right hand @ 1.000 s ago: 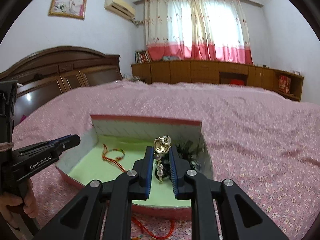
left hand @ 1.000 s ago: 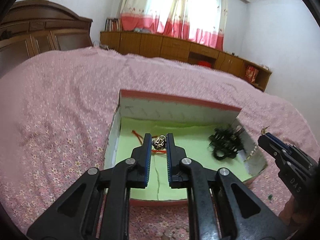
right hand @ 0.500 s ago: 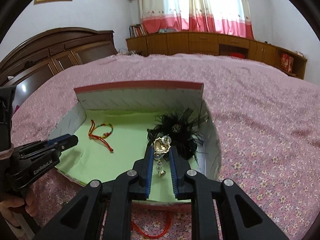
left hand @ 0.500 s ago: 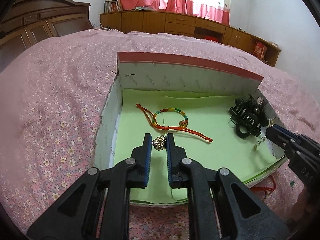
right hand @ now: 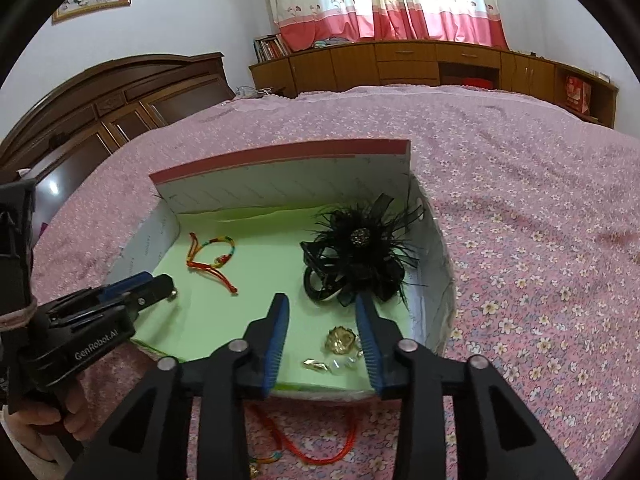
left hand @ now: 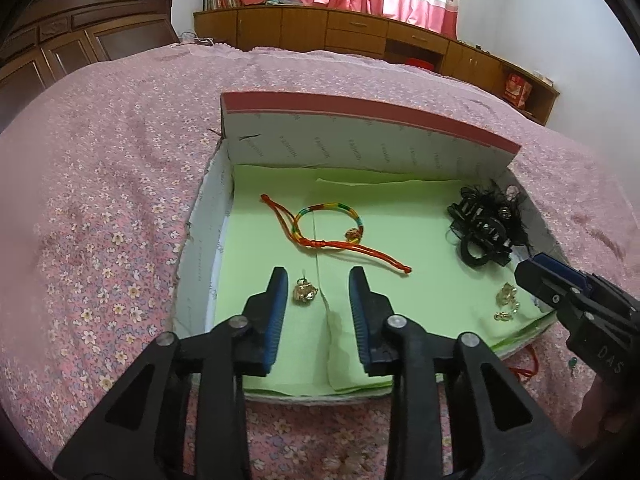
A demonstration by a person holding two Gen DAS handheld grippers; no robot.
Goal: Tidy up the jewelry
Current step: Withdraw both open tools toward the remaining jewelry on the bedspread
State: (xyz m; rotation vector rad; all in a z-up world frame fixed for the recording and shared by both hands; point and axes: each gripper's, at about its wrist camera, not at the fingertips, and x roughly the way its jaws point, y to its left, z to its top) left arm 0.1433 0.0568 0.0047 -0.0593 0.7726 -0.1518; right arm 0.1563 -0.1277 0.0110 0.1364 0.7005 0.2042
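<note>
The right gripper [right hand: 322, 308] hangs over the near right corner of the open box [right hand: 280, 168], its jaws opening, pads clear of the gold earring [right hand: 339, 339] lying between them on the green lining. Just beyond sits a black feathered hair clip [right hand: 360, 256]. A rainbow cord bracelet [right hand: 212, 258] lies toward the far left. The left gripper [right hand: 160, 286] reaches in over the box's left edge. A red cord [right hand: 320, 450] rests on the pink floral bedspread [right hand: 520, 200] before the box.
</note>
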